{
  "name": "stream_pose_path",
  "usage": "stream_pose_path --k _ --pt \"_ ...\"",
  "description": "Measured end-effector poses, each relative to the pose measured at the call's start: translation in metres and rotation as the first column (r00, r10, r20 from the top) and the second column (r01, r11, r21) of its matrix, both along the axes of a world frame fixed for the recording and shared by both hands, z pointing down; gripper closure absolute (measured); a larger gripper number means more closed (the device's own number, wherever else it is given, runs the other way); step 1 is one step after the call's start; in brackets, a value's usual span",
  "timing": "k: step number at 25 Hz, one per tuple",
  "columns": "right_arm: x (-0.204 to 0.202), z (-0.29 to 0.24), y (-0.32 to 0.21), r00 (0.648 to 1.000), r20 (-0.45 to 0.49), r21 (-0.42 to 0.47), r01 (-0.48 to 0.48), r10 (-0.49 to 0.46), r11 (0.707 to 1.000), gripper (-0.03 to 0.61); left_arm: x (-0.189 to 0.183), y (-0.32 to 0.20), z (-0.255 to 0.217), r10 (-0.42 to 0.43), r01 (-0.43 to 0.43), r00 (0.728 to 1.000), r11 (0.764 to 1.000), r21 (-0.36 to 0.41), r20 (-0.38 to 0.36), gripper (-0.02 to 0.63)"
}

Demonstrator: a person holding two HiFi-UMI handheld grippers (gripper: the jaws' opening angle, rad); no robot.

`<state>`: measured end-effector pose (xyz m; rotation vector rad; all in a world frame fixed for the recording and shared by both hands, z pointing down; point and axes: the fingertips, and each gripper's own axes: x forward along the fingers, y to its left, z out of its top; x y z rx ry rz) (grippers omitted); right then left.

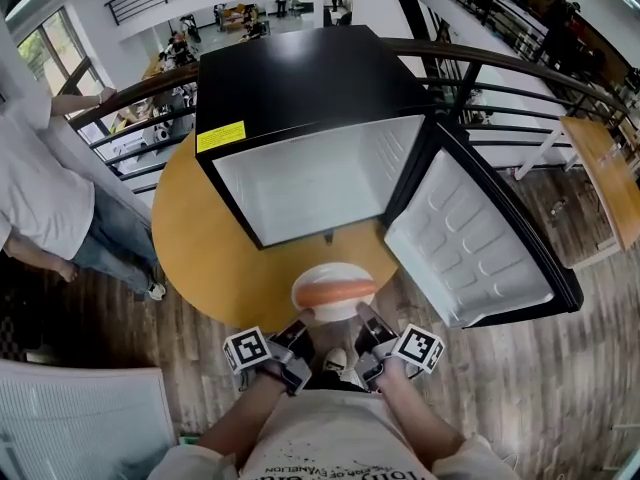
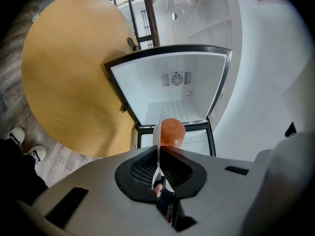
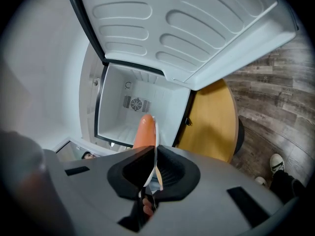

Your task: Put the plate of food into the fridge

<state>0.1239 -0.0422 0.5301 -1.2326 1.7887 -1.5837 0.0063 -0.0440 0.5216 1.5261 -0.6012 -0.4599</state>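
claws: left claw (image 1: 303, 326), right claw (image 1: 366, 320) each closed on plate (image 1: 320, 271) rim | plate: held level, near side of open fridge (image 1: 300, 98) | handling: likely stiff, light, slick; sausage (image 1: 336, 291) may roll; grip 2 opposite rims

You stand on a dark wood-plank floor (image 1: 560, 398) before a round yellow wooden table (image 1: 195, 253); a black railing (image 1: 520, 66) curves behind it, a window (image 1: 50, 53) brightens the upper left, a wooden desk (image 1: 605, 168) stands right

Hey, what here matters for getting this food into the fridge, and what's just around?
For the job: plate of food, open fridge, left tool, right tool (both gripping the plate).
Just around: round table, bystander, railing.
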Motion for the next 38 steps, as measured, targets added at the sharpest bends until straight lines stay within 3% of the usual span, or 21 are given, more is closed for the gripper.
stream_pose_path --k 4,17,21,25,38 --pt "-0.002 -0.002 -0.007 1.0 0.01 -0.008 -0.003 0.004 1.0 0.543 -0.004 -0.006 0.004 -0.004 0.005 1.0 1.0 -0.028 0.031 0.581" --pt "-0.006 -0.003 -0.031 0.999 0.01 -0.019 -0.034 0.034 0.999 0.542 -0.006 -0.035 -0.004 0.033 -0.032 0.999 0.999 -0.02 0.021 0.581" --pt "-0.007 0.001 -0.042 0.999 0.012 -0.031 -0.045 0.046 0.998 0.543 -0.011 -0.045 0.007 0.028 -0.025 0.997 0.999 -0.048 0.069 0.581" --pt "-0.007 0.005 -0.057 0.999 0.0 -0.034 -0.053 0.053 0.998 0.543 -0.006 -0.063 0.002 0.027 -0.027 0.999 1.0 -0.005 0.026 0.581" --pt "-0.004 0.025 -0.106 0.999 -0.019 -0.031 -0.043 0.043 0.999 0.543 -0.008 -0.107 0.031 -0.015 0.017 0.999 0.999 -0.039 0.048 0.581"
